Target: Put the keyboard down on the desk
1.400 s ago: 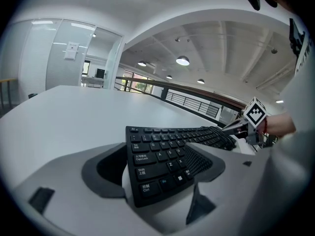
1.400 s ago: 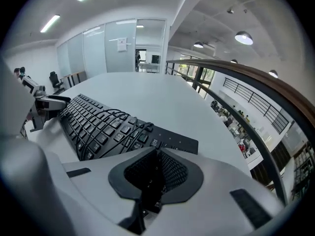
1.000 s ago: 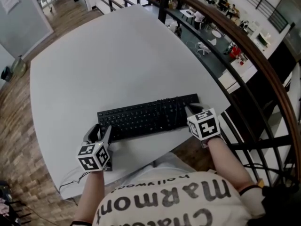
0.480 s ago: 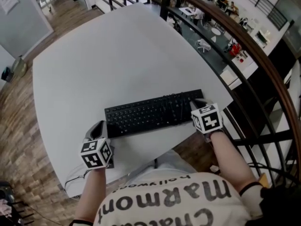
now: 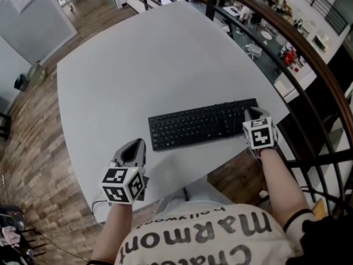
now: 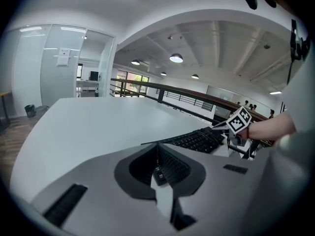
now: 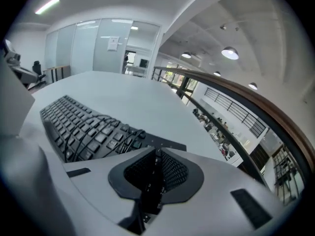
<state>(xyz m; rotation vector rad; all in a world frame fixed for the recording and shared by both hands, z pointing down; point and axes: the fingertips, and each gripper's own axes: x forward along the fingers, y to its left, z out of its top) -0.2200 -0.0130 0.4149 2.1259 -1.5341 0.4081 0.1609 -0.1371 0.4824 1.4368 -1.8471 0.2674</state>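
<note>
The keyboard point(image 5: 204, 125), black, lies lengthwise on the white counter point(image 5: 138, 65), close to the counter's near edge and towards its right-hand corner. A dark cable point(image 7: 98, 132) is looped loosely over the keys on its right-hand part. The right claw point(image 5: 252, 115) is at the keyboard's right end; the right gripper view shows its jaws drawn in on that end, with key caps visible between the pads, so it has hold of the keyboard. Whether that end is fully down on the counter cannot be determined. The left claw point(image 5: 134, 150) is clear of the keyboard, hanging above the bare counter just off its near left corner. The left gripper view shows its jaws closed together with nothing gripped; the keys seen there lie beyond the tips. A dark railing point(image 5: 309, 54) runs past the counter on the right side, and a wooden floor point(image 5: 33, 148) shows on the left.
</note>
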